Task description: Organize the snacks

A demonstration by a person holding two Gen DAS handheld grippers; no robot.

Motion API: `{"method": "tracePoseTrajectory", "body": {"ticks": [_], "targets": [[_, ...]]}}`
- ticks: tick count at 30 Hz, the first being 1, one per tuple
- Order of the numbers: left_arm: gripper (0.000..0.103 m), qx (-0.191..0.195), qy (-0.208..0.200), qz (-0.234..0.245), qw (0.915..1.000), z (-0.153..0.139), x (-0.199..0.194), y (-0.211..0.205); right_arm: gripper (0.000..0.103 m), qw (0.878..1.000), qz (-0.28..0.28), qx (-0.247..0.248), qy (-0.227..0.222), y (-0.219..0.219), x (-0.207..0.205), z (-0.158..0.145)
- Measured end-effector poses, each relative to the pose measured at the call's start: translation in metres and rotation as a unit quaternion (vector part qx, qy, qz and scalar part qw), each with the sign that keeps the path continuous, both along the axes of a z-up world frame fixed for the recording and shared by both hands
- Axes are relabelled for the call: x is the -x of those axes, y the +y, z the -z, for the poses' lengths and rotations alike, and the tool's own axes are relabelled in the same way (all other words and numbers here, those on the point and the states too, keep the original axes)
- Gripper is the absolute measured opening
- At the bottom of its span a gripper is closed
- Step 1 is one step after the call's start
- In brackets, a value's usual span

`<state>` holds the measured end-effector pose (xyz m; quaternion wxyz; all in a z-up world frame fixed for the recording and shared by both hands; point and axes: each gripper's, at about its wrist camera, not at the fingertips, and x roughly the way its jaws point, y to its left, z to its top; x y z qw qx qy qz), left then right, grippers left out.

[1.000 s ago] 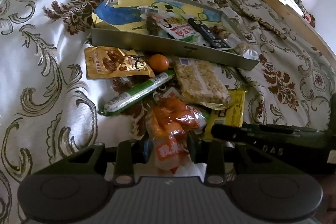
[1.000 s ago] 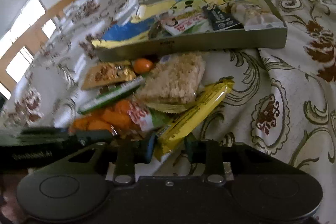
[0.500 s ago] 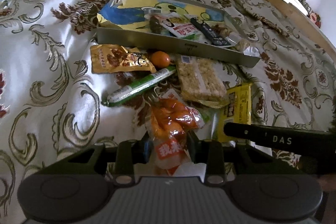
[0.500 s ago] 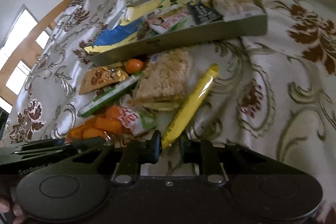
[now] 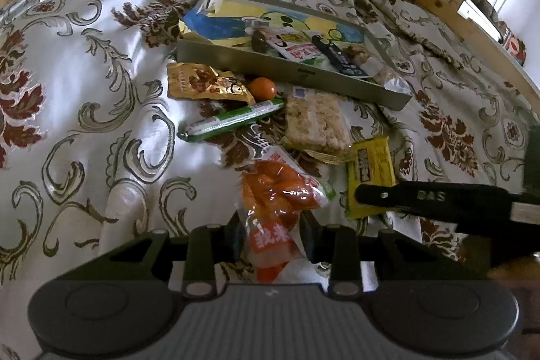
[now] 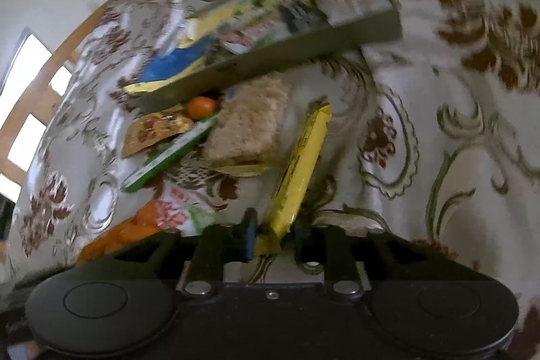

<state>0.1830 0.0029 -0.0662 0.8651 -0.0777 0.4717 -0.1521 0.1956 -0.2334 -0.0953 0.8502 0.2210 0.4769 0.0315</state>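
Note:
My left gripper (image 5: 271, 235) is shut on the near end of an orange snack bag (image 5: 280, 188), whose far end rests on the bedspread. In the right wrist view the yellow bar (image 6: 300, 164) lies on the cloth. Its near end sits between the pads of my right gripper (image 6: 273, 238), whose jaws are opening, with a small gap at the right pad. One of that gripper's fingers (image 5: 422, 196) crosses the same yellow bar (image 5: 371, 171). The grey tray (image 5: 287, 70) at the back holds several packets.
Between the grippers and the tray lie a rice cracker pack (image 5: 317, 123), a green sausage stick (image 5: 233, 120), a gold packet (image 5: 202, 83) and a small orange ball (image 5: 261, 88). Patterned bedspread spreads to the left and right. A wooden bed rail (image 5: 449, 2) runs behind.
The left gripper has drawn back from the pile, still gripping the orange bag. The right gripper's jaws narrowed on the yellow bar, then widened, and that view has tilted.

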Motion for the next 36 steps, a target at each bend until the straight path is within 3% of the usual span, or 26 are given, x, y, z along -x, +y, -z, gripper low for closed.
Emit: {"method": "tracePoseTrajectory", "body": {"ticks": [4, 6, 13, 19, 25, 36], "targets": [[0.038, 0.007, -0.011, -0.007, 0.9999, -0.002, -0.001, 0.003, 0.026, 1.000, 0.012, -0.007, -0.001, -0.005, -0.012, 0.009], [0.038, 0.011, -0.017, -0.009, 0.9998, -0.001, -0.002, 0.003, 0.017, 1.000, 0.014, -0.004, -0.006, -0.006, -0.013, 0.009], [0.038, 0.035, -0.040, -0.016, 0.9984, -0.008, -0.001, 0.006, 0.012, 0.999, 0.015, 0.011, -0.037, -0.003, 0.001, -0.013], [0.029, 0.043, -0.074, -0.011, 0.9963, -0.018, 0.002, 0.006, 0.011, 0.996, 0.001, 0.036, -0.082, 0.004, 0.011, -0.031], [0.028, 0.042, -0.058, -0.015, 0.9973, -0.010, -0.005, 0.004, 0.011, 0.996, -0.003, 0.036, -0.076, 0.006, 0.008, -0.028], [0.026, 0.037, -0.075, -0.014, 0.9964, -0.016, 0.003, 0.003, 0.011, 0.991, -0.037, 0.050, -0.117, 0.017, 0.011, -0.036]]}}
